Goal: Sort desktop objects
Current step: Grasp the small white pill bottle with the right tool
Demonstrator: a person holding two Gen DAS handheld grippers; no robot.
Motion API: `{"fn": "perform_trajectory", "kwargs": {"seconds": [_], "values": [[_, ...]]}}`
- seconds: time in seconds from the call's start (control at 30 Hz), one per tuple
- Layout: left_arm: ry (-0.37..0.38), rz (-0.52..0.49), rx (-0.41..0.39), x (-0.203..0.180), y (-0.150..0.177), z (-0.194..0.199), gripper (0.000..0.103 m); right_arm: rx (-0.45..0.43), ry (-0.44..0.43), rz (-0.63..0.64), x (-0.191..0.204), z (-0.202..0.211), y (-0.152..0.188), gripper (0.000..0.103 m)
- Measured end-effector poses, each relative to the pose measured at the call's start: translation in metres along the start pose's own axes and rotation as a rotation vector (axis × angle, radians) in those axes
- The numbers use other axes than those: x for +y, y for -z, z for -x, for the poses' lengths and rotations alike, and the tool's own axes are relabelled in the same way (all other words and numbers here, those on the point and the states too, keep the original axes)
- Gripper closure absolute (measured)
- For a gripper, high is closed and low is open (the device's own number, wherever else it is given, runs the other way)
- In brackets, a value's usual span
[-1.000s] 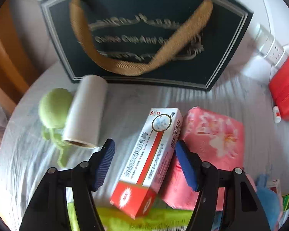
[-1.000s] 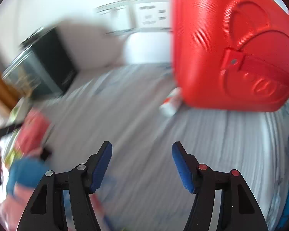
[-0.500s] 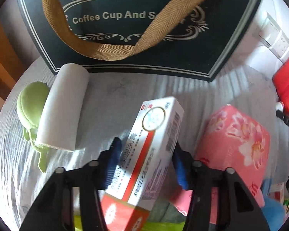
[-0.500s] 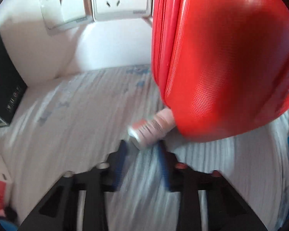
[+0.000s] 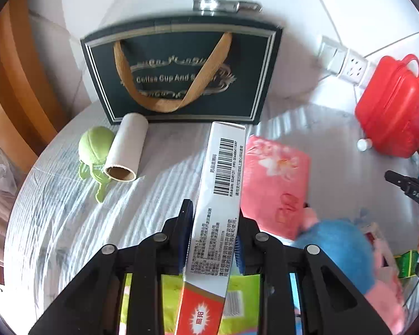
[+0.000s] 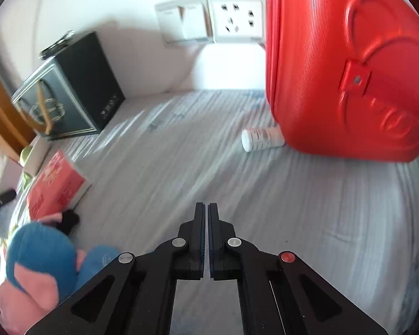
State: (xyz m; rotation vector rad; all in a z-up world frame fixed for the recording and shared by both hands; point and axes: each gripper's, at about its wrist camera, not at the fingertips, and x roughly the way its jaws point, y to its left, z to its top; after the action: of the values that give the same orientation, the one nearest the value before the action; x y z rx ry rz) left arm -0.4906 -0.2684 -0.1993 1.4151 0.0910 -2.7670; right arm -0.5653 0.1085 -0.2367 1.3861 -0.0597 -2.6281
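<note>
My left gripper [image 5: 212,237] is shut on a white and red medicine box [image 5: 219,189], held above the grey cloth with its barcode side up. Ahead stands a dark gift bag [image 5: 181,69] with a tan strap. A pink tissue pack [image 5: 276,178] lies to the right of the box. My right gripper [image 6: 206,234] is shut and empty above the cloth. A small white bottle [image 6: 258,139] lies ahead of it against a red case [image 6: 349,64].
A paper roll [image 5: 127,148] and a green soft toy [image 5: 93,150] lie at the left. A blue and pink plush [image 5: 346,251] sits at the right, also in the right wrist view [image 6: 42,256]. Wall sockets [image 6: 231,19] are behind. A wooden edge [image 5: 11,83] is far left.
My left gripper closed on the medicine box and lifted it, turning its barcode side up. My right gripper closed empty and pulled back from the small bottle.
</note>
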Motion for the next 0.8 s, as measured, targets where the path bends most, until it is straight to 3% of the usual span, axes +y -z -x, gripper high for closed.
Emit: {"fn": "perform_trajectory", "kwargs": {"seconds": [0.13, 0.23, 0.27, 0.3, 0.47, 0.53, 0.6, 0.8], "values": [[-0.027, -0.009, -0.038, -0.015, -0.025, -0.011, 0.077, -0.03, 0.007, -0.05, -0.008, -0.005, -0.01, 0.095], [0.007, -0.008, -0.069, -0.032, -0.048, -0.021, 0.077, -0.029, 0.036, -0.134, -0.016, -0.035, -0.03, 0.066], [0.014, -0.014, -0.078, -0.035, -0.056, -0.027, 0.077, -0.029, 0.05, -0.173, -0.021, -0.044, -0.036, 0.048], [0.026, -0.014, -0.081, -0.041, -0.063, -0.033, 0.077, -0.032, 0.069, -0.204, -0.023, -0.054, -0.042, 0.043], [0.086, -0.036, -0.073, -0.073, -0.085, -0.064, 0.077, -0.049, 0.208, -0.3, -0.028, -0.093, -0.064, 0.044], [0.107, -0.039, -0.053, -0.082, -0.088, -0.074, 0.077, -0.031, 0.273, -0.331, -0.031, -0.109, -0.067, 0.06], [0.115, -0.05, -0.031, -0.089, -0.086, -0.082, 0.077, -0.028, 0.285, -0.327, -0.029, -0.115, -0.065, 0.066], [0.132, -0.074, -0.029, -0.095, -0.081, -0.066, 0.077, -0.018, 0.198, -0.309, -0.027, -0.095, -0.041, 0.066]]}}
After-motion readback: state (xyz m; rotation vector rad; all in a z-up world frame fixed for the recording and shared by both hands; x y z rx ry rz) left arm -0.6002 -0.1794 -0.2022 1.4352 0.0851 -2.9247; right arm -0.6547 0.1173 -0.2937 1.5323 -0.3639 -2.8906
